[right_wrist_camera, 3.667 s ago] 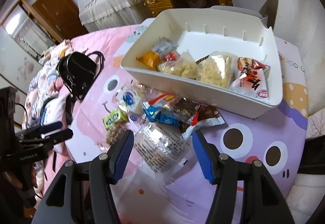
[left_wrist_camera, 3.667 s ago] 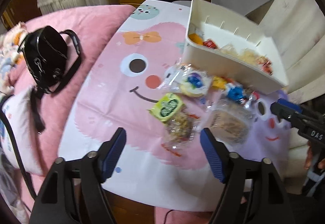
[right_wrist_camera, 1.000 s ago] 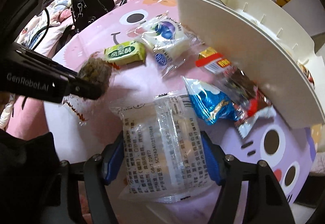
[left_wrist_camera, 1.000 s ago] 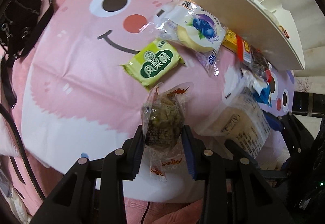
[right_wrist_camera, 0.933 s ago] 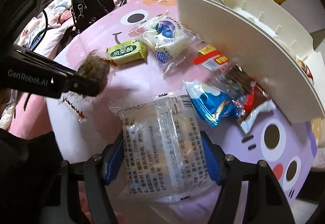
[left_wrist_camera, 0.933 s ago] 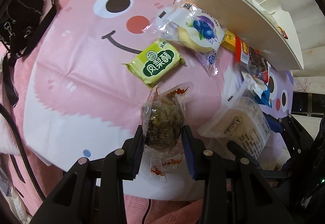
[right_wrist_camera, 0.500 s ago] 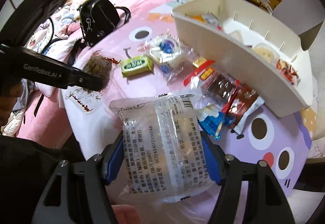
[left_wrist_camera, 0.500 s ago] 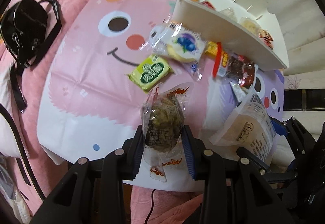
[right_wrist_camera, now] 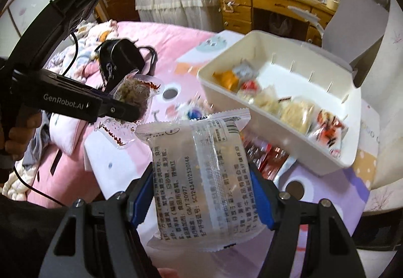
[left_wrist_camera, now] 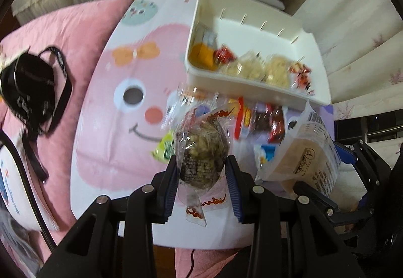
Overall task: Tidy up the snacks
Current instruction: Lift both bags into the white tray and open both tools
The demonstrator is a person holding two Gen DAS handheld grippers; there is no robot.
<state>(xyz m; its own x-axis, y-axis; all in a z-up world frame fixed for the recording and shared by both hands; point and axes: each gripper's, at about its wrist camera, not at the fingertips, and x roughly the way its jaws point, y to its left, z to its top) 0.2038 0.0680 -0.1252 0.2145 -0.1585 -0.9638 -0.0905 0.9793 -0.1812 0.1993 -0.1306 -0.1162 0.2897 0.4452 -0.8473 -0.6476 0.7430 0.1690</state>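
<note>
A: Left gripper (left_wrist_camera: 201, 172), bottom centre of its view: jaws pinching a dark clear-wrapped snack (left_wrist_camera: 201, 149), held off the cartoon-print cloth (left_wrist_camera: 105, 126).

B: Right gripper (right_wrist_camera: 201, 192), lower centre of its view: jaws clamped on a clear printed packet (right_wrist_camera: 199, 172), also lifted. White bin (right_wrist_camera: 289, 147), centre right, holds a row of snacks. Black bag (right_wrist_camera: 121, 58) upper left, on the pink bedding.

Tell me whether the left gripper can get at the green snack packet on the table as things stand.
Probably not: the left gripper is shut on a clear-wrapped dark snack ball, which also hangs before the green snack packet.
</note>
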